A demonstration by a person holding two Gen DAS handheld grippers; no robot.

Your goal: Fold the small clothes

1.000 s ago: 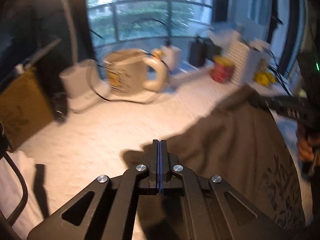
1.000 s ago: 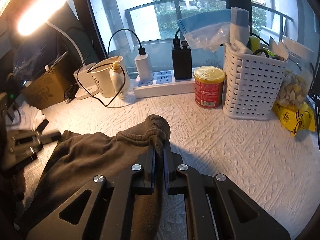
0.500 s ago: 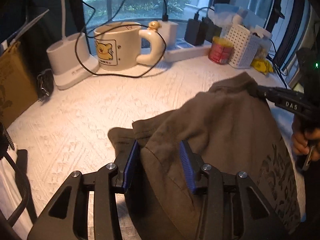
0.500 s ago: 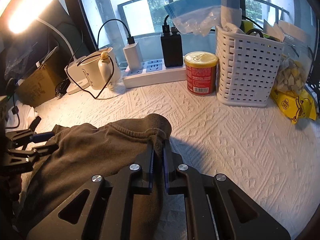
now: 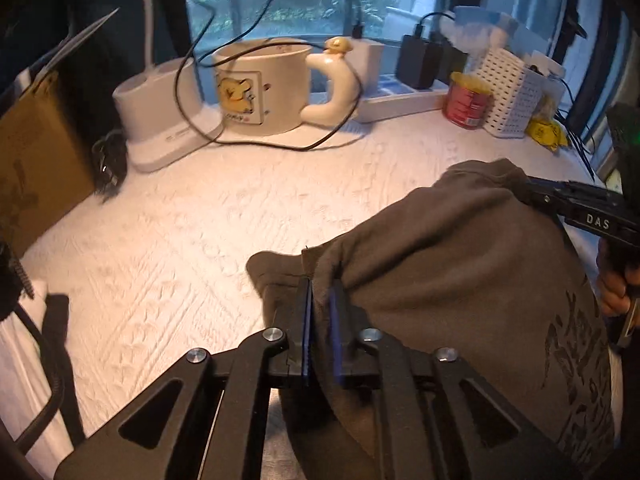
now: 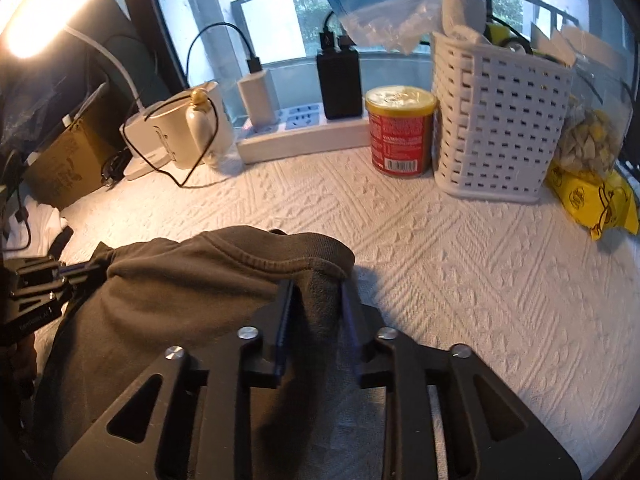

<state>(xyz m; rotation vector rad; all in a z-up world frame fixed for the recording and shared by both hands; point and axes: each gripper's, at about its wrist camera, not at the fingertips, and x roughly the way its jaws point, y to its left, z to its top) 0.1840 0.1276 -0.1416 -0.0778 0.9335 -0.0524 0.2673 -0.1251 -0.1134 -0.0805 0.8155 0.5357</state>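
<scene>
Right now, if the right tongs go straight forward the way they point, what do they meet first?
Probably the grey garment's hem, bunched between the right tongs. Beyond it, only bare white table cover, though depth is unclear.

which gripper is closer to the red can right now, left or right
Right. The right gripper straddles the dark garment's corner, nearer the red can. The left gripper pinches the opposite corner, farther from it.

We read only "DAS" in white letters on the right gripper [image 5: 524,196]; the garment [image 5: 460,280] print stays illegible.
</scene>
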